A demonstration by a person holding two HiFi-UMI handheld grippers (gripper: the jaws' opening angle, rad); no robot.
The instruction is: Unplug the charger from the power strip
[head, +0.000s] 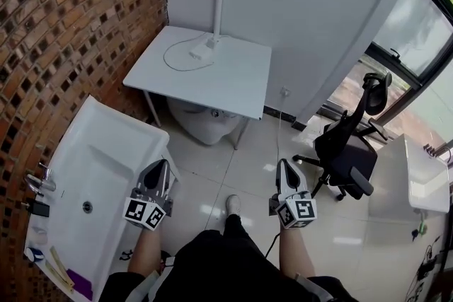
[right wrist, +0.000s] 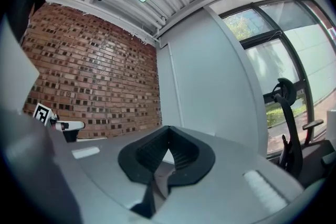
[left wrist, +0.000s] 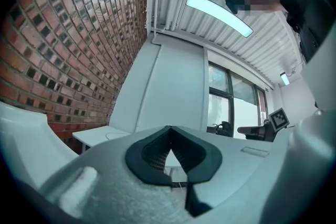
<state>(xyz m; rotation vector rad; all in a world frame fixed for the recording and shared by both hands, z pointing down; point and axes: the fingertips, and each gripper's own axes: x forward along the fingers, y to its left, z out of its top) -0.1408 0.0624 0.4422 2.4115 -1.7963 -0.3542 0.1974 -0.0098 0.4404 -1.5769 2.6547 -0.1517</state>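
Two grippers, one table, one sink, one office chair

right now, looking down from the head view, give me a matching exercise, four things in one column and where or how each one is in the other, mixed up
Column one:
1. power strip
2. office chair
3. sink
4. right gripper

Column two:
A. beside the window
B. jaws together, nothing between them
C. on the white table
D. along the brick wall

Pairs: 1-C, 2-A, 3-D, 4-B
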